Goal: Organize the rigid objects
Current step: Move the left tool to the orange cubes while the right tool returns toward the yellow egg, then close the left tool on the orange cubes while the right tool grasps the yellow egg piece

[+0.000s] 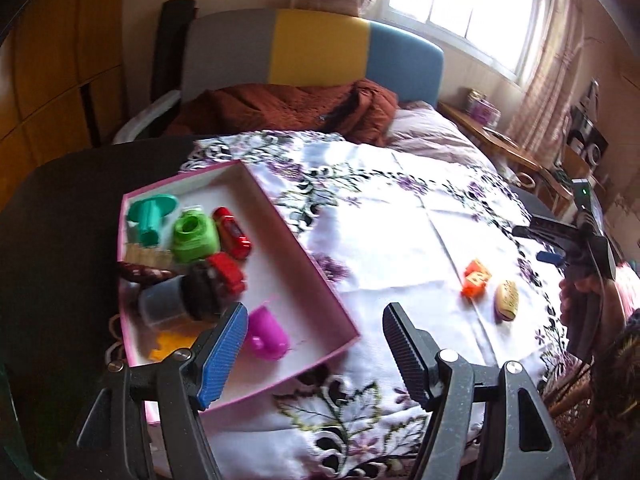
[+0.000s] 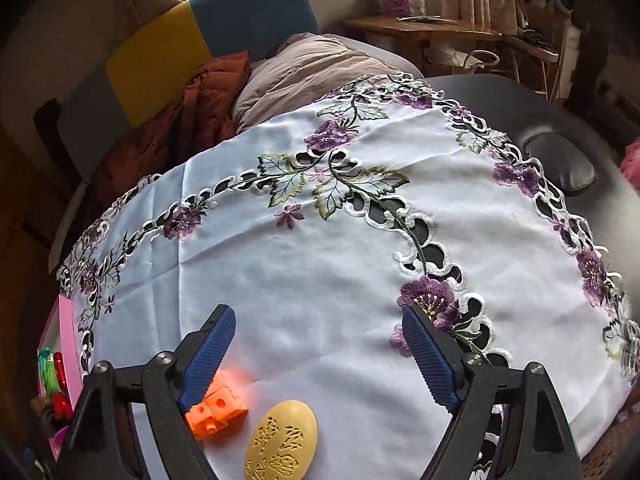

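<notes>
The yellow oval piece [image 2: 282,442], embossed with small cut-out shapes, lies flat on the flowered cloth [image 2: 320,272], just beside the orange block [image 2: 218,408] at its ten o'clock in the right wrist view; whether the two touch I cannot tell. Both are loose on the cloth, well apart from the pink box [image 1: 304,252], which already holds a green mushroom-shaped toy [image 1: 154,212], a green cube [image 1: 194,234], red cars [image 1: 232,232] and a purple piece [image 1: 266,332].

The right gripper [image 2: 320,352] hangs over the pair with its jaws spread wide and nothing between them. The oval sits toward six o'clock from the fingertips, close in under the frame and nearer the left-hand finger [image 2: 208,356], whose pad overlaps the orange block in the picture. The oval's long axis runs roughly from twelve to six o'clock with a slight lean to one o'clock, so it lies about along the fingers' own line, and the jaws would close across its narrow width.

The left gripper [image 1: 316,340] is also wide open and empty, above the near corner of the box, with the two loose pieces off at its two o'clock. The right hand is plainly the nearer. My reading is that it must draw back and drop before closing, since the oval lies behind the pads.
</notes>
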Tool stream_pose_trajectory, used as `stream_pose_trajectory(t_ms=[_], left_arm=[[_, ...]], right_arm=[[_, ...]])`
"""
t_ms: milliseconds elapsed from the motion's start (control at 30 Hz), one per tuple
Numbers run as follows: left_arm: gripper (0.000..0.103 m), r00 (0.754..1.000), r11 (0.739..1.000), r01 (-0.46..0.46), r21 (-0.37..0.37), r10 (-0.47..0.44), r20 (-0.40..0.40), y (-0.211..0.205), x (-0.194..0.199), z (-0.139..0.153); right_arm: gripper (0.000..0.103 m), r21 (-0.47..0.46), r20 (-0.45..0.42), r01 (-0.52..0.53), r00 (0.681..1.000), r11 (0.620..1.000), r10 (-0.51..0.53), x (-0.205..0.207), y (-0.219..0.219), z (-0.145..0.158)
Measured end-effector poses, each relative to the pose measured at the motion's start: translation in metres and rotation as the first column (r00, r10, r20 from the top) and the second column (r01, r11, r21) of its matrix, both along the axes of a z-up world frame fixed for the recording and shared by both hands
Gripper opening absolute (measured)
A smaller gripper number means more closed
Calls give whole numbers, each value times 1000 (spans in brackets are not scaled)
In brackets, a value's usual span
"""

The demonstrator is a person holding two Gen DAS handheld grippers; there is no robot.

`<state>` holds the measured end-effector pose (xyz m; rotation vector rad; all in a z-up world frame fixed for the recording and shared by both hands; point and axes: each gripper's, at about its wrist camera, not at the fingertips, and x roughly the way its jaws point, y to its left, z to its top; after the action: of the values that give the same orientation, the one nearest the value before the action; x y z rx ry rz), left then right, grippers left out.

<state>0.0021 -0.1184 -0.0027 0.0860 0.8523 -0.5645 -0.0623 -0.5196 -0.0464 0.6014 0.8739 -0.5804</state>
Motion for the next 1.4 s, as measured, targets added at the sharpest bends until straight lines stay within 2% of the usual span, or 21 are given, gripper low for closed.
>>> stream_pose_trajectory(t_ms=[167, 300, 467, 600, 733, 967, 1100, 1133, 1233, 1267, 1333, 1400], left_arm=[[71, 992, 991, 129, 20, -129, -9, -38, -12, -4], [70, 973, 972, 233, 44, -233, -12, -77, -20, -12], [62, 936, 932, 353, 85, -350, -42, -135, -24, -28], [60, 903, 899, 429, 89, -424, -65, -170, -23, -38], [58, 868, 859, 497, 122, -495, -49, -202, -25, -45], [55, 833, 819, 553, 154, -548, -81, -237, -8, -63], [54, 830, 815, 557, 161, -545, -117, -251, -1, -76], [50, 828, 814, 560, 154, -546, -128, -254, 0, -79], [29, 829, 815, 558, 156, -538, -155, -260, 1, -91], [26, 838, 823, 546, 160, -531, -126, -257, -1, -90], [26, 853, 841, 522, 145, -510, -114, -248, 0, -89], [26, 882, 872, 471, 133, -460, -105, -231, 3, -87]], right_arm=[[87, 9, -1, 10, 1000, 1000, -10, -1, -3, -1], [87, 10, 3, 14, 1000, 1000, -14, -2, -3, 0], [87, 24, 18, 21, 1000, 1000, -21, -3, -5, 1], [87, 43, 20, 19, 1000, 999, -20, -3, -7, -1], [87, 56, 27, 15, 1000, 998, -16, -2, -7, -1], [87, 80, 41, 20, 999, 997, -23, -2, -10, -3], [87, 85, 42, 19, 999, 996, -23, -2, -10, -3], [87, 83, 42, 17, 999, 996, -21, -1, -10, -3], [87, 75, 38, 18, 999, 997, -21, 0, -10, -4], [87, 73, 37, 18, 999, 997, -21, 0, -10, -4], [87, 69, 35, 15, 999, 997, -17, 0, -10, -4], [87, 67, 28, 7, 1000, 998, -9, 1, -9, -5]])
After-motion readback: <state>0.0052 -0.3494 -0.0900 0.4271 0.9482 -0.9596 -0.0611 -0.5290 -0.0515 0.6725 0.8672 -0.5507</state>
